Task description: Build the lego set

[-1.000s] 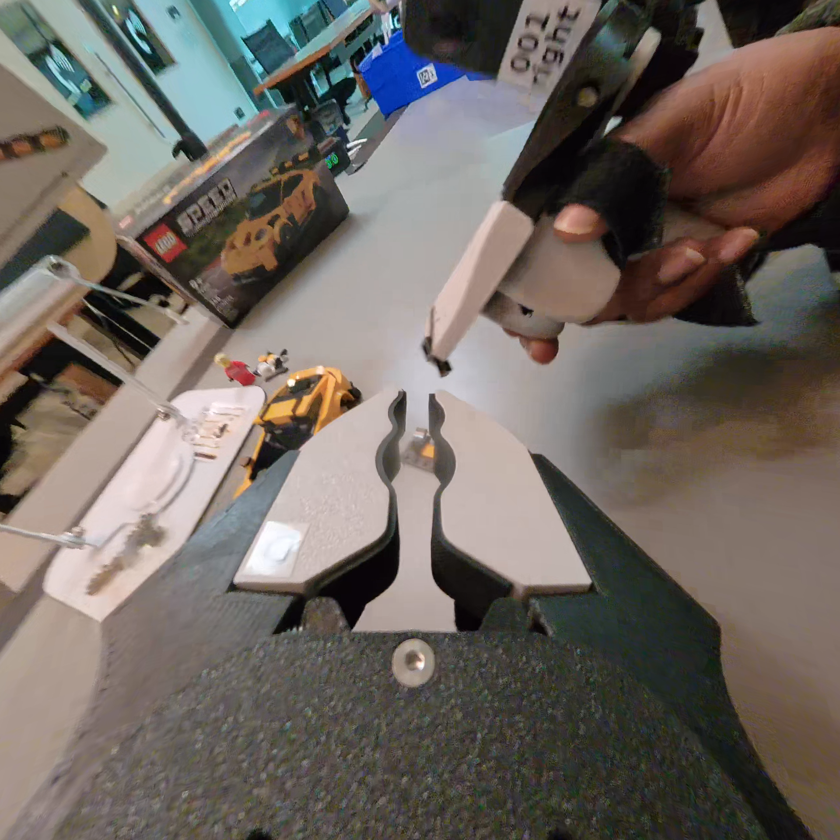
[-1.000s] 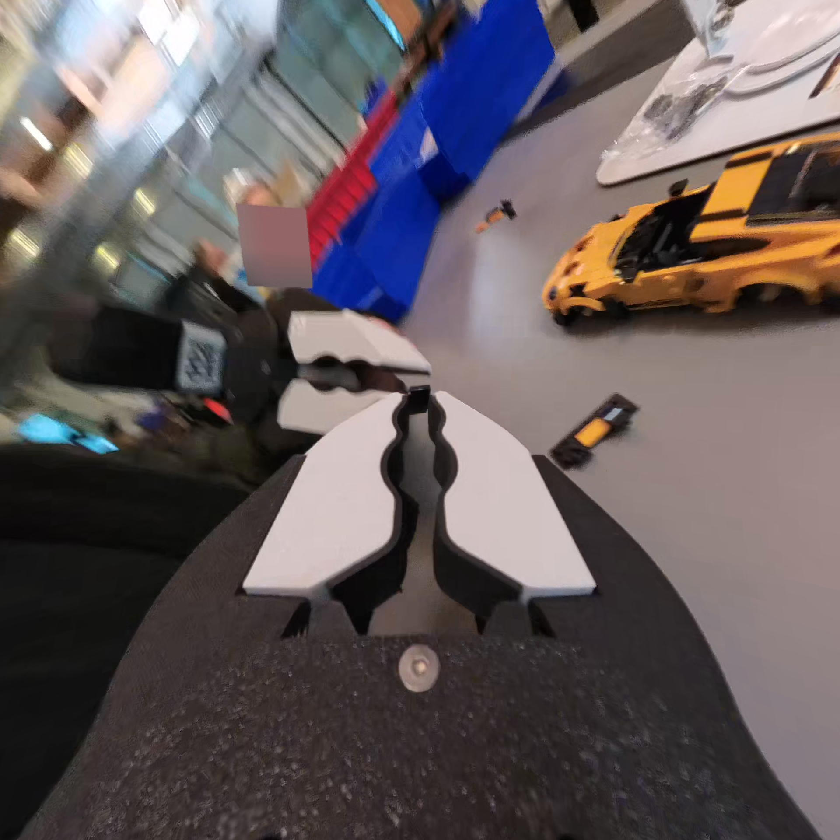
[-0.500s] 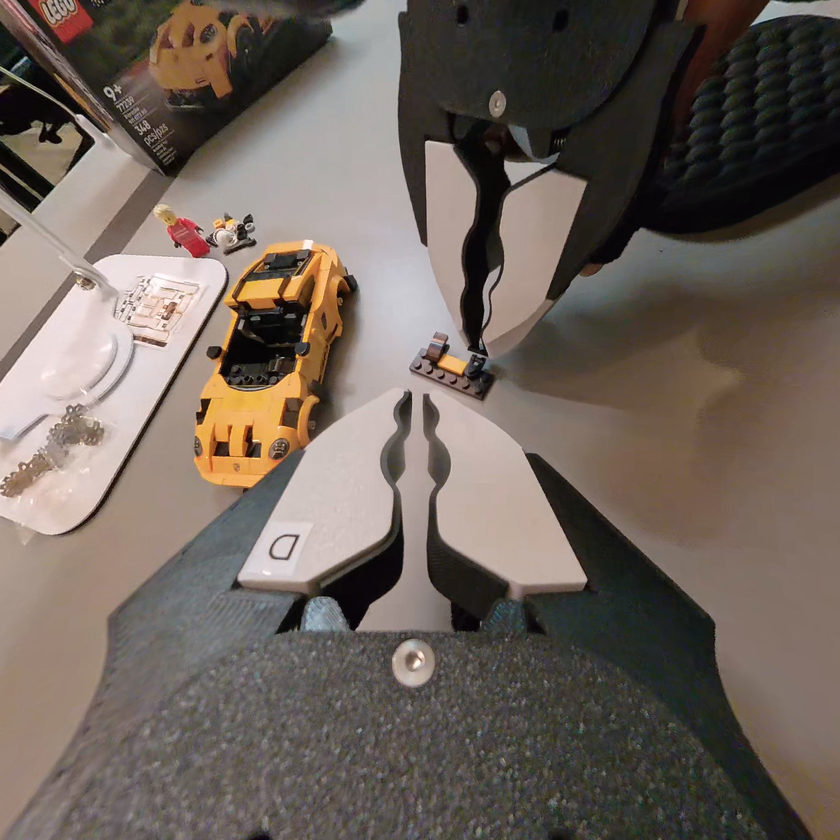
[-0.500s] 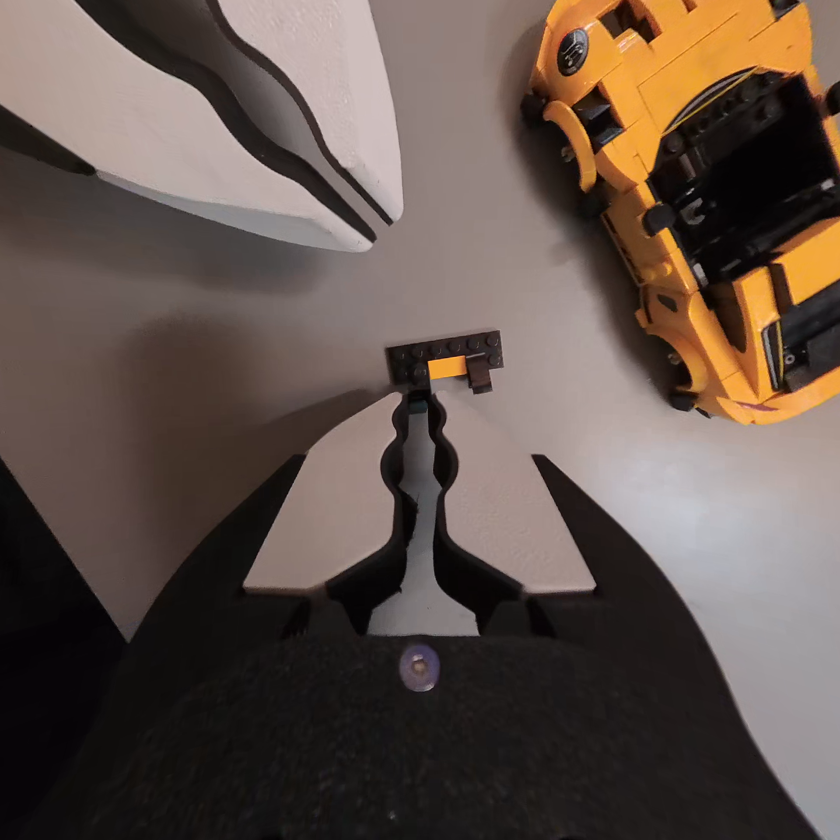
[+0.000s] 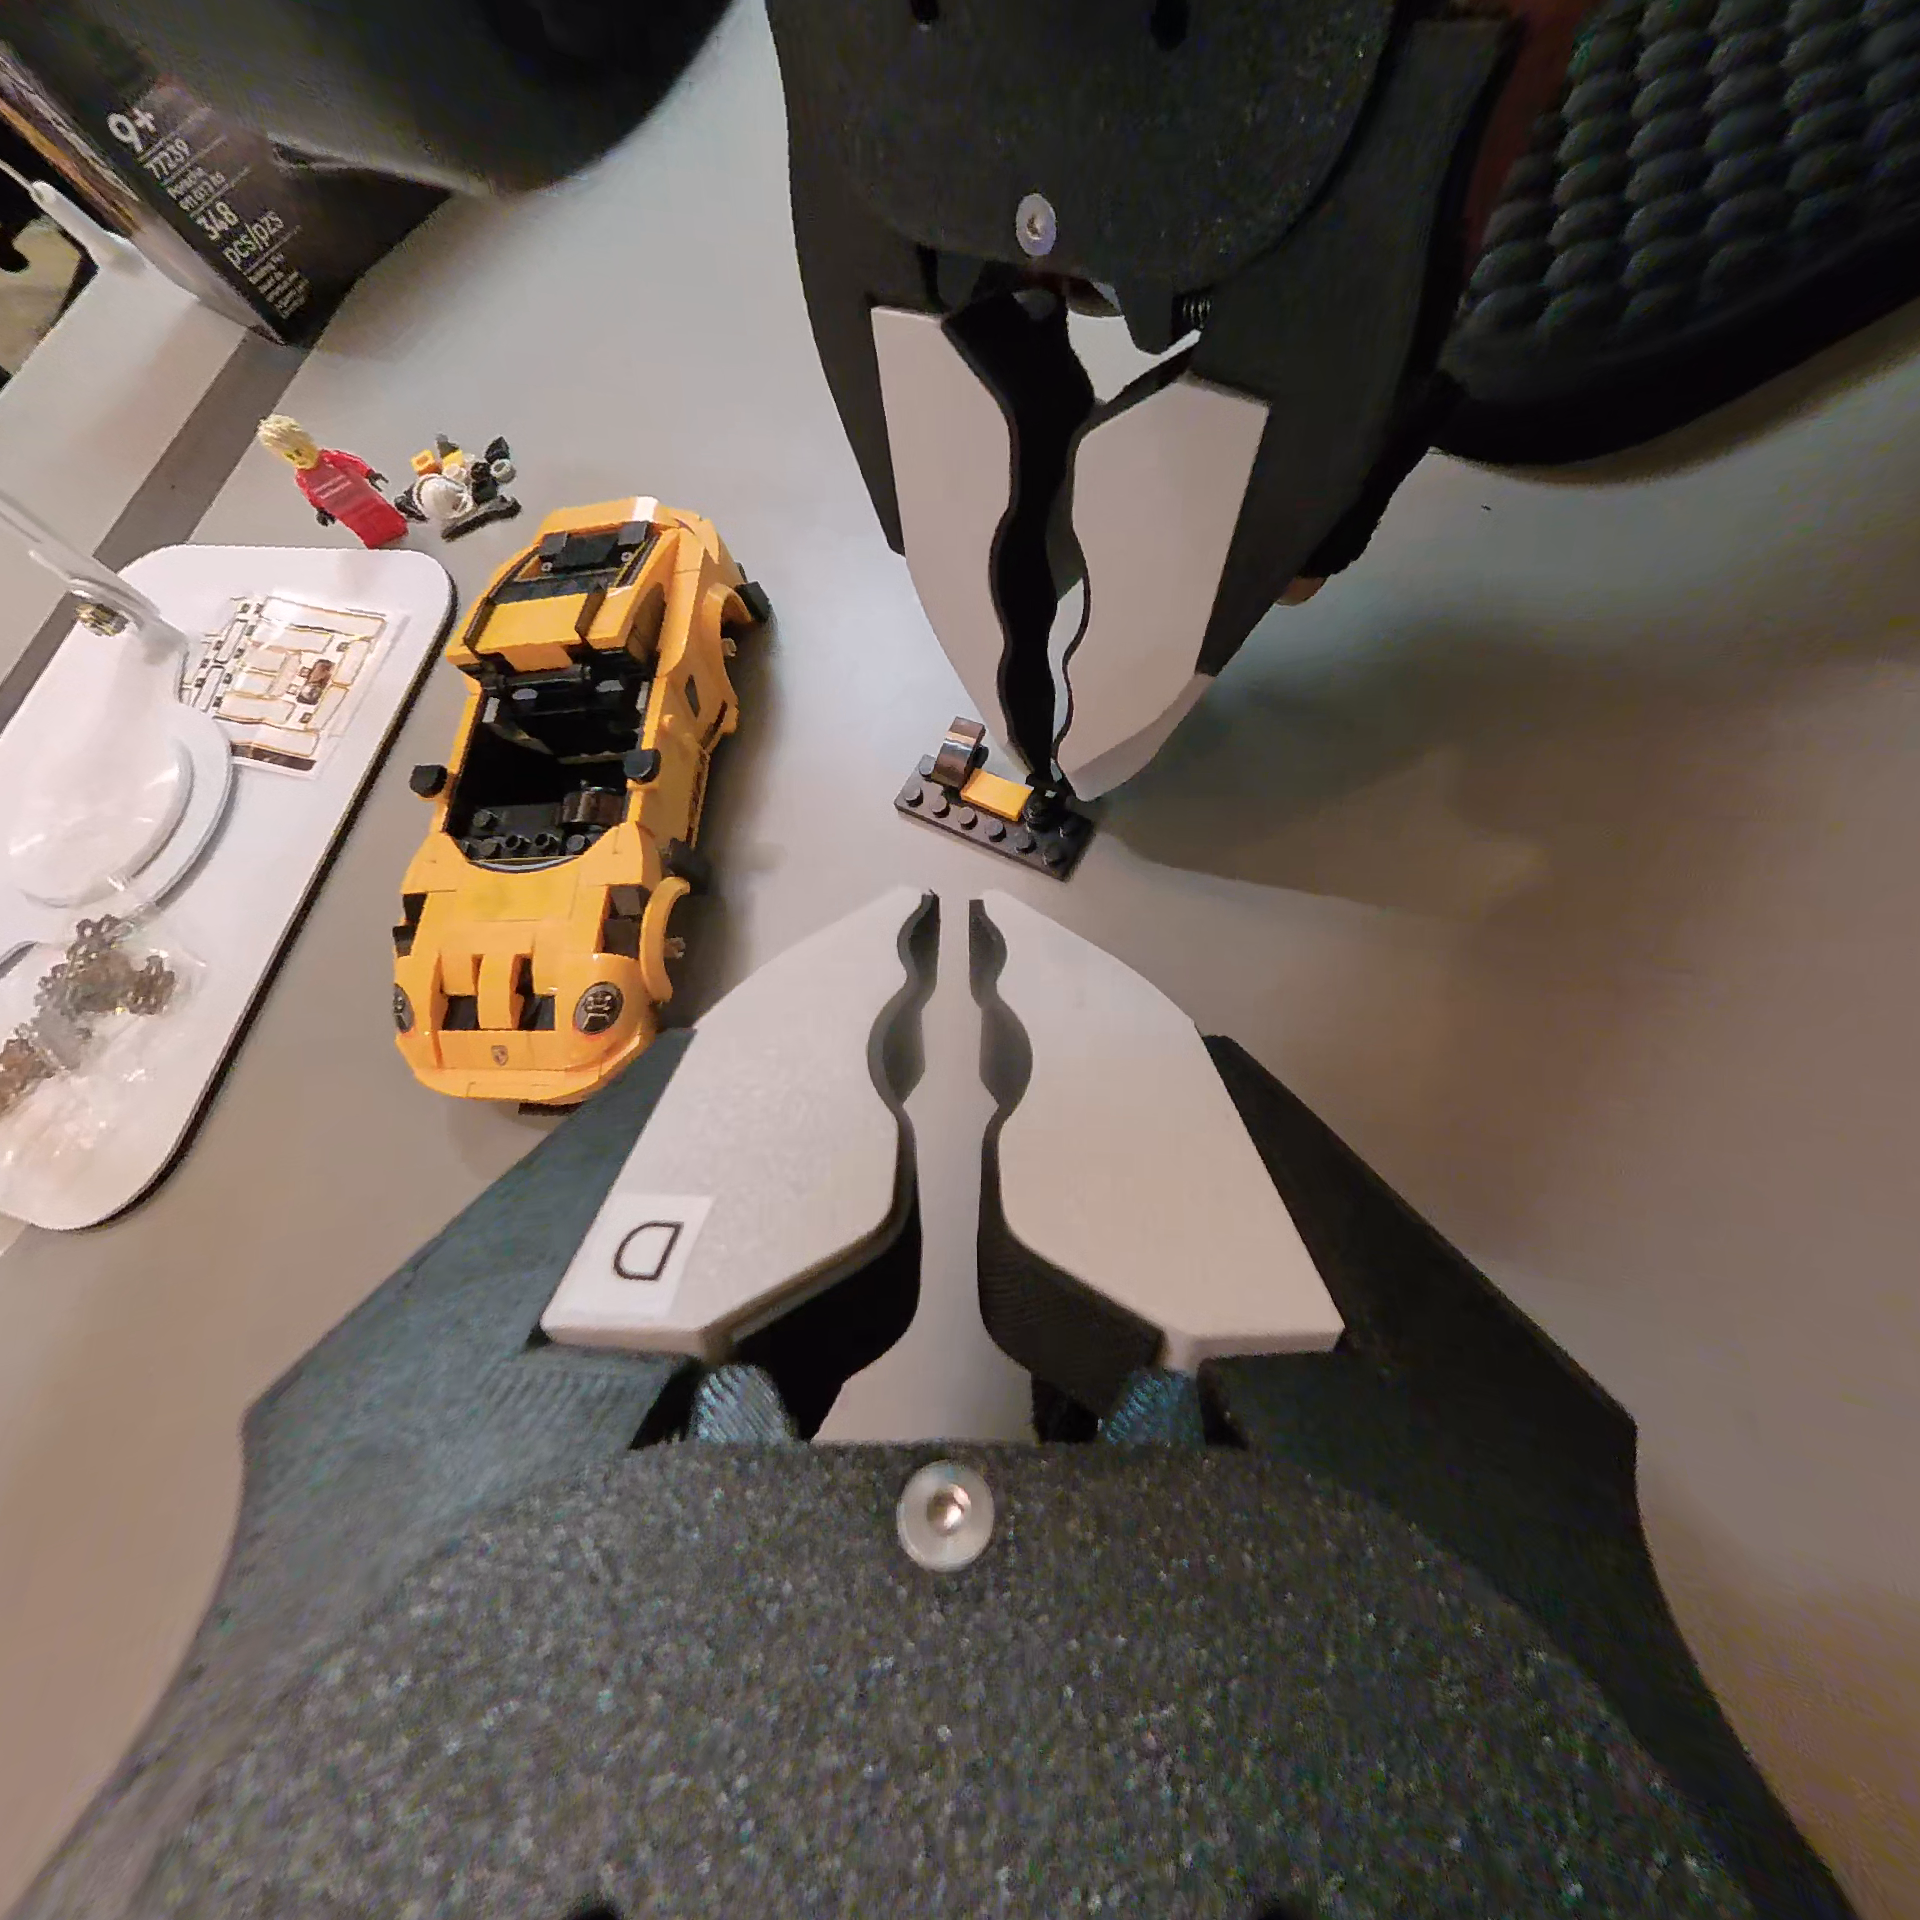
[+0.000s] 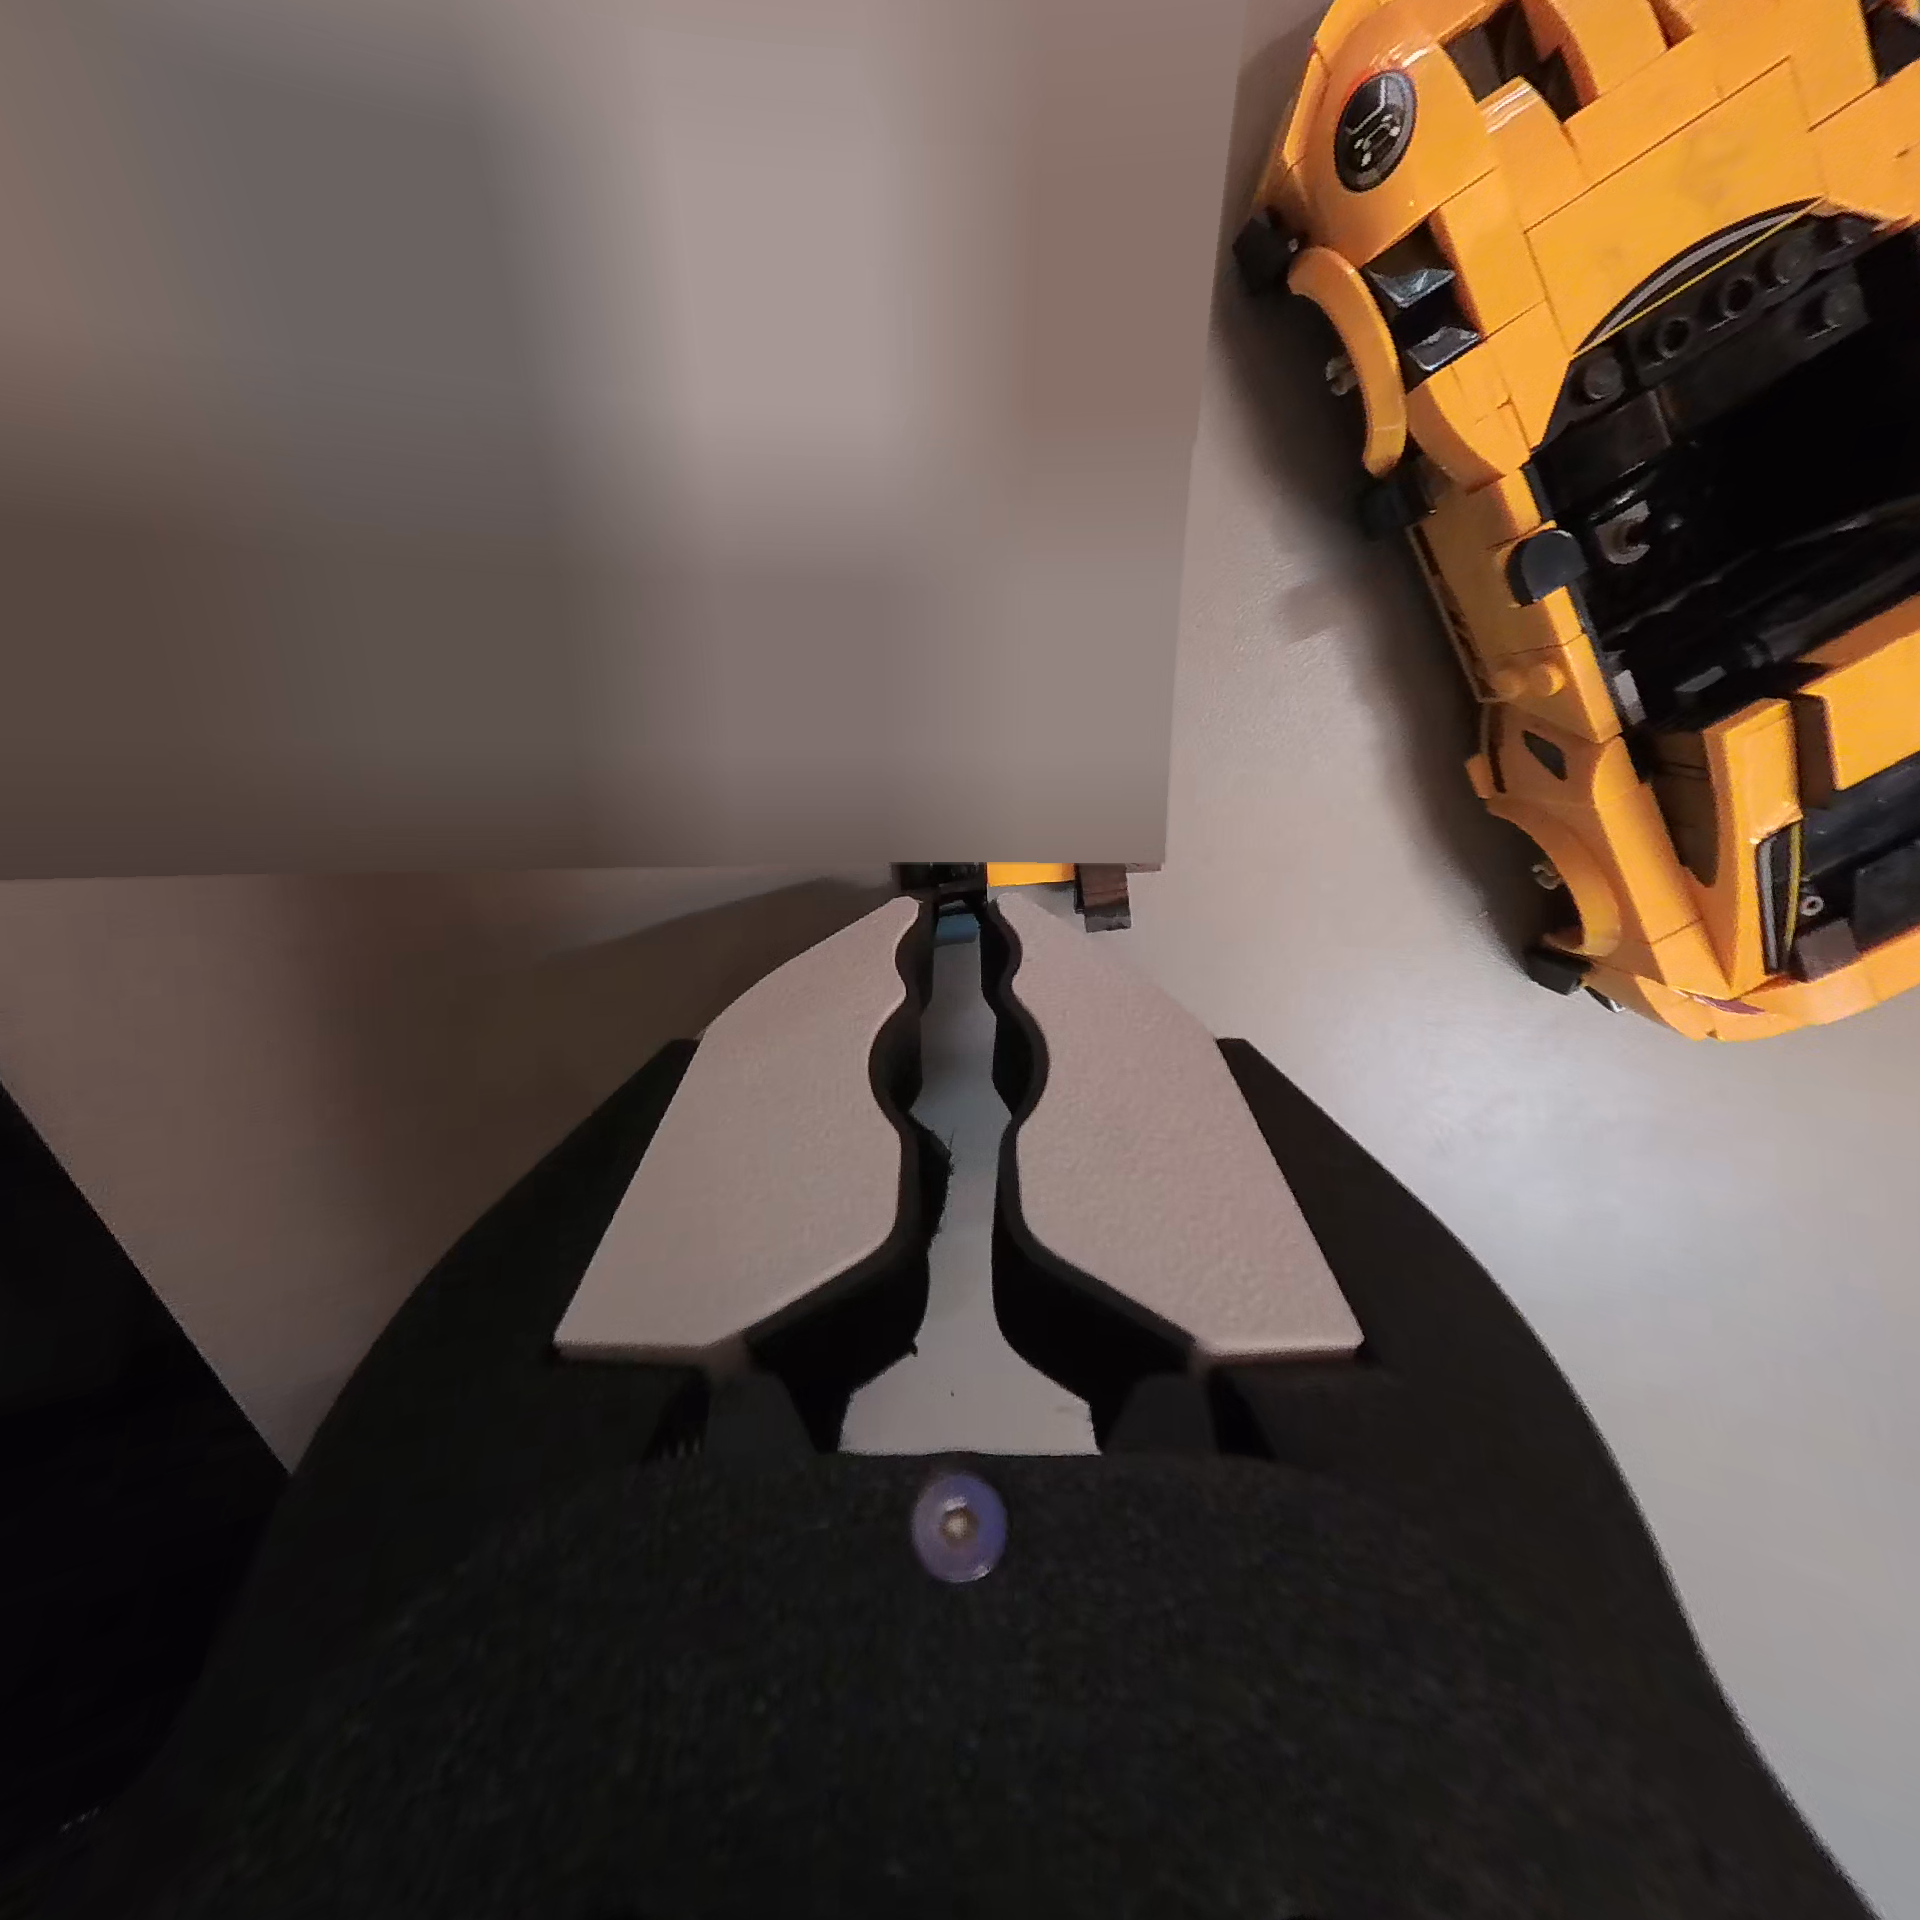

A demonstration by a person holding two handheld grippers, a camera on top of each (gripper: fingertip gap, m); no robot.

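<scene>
Left hand-held gripper (image 5: 954, 906): your fingers are nearly together with only a thin slit between the tips, and nothing sits in them; they hover low over the grey desk (image 5: 1455, 1039).
Right hand-held gripper (image 5: 1044, 774): it comes in from across the desk, tips pointing toward your left one, pinched on a small black piece (image 5: 1042, 802) that meets the near-right end of the plate.
Right hand-held gripper, own view (image 6: 956, 909): your fingers are drawn close with a dark-and-blue bit between the tips; a blurred patch hides most of what lies past them.
Black plate assembly (image 5: 992, 819): it lies flat on the desk just ahead of your left tips, slightly to the right, carrying a yellow tile (image 5: 995, 795) and a dark curved clip (image 5: 958, 750).
Yellow car (image 5: 566, 810): it stands ahead and to the left of your left gripper, cabin open, nose toward you; in the right view it lies at the upper right (image 6: 1662, 416).
White tray (image 5: 312, 831): left of the car, holding a sticker sheet (image 5: 281, 665) and a clear bag of small parts (image 5: 73, 997).
Minifigure (image 5: 327, 483): red-suited, lying beyond the tray, next to a little cluster of loose pieces (image 5: 462, 488).
Set box (image 5: 208, 229): far left corner, partly cut off.
</scene>
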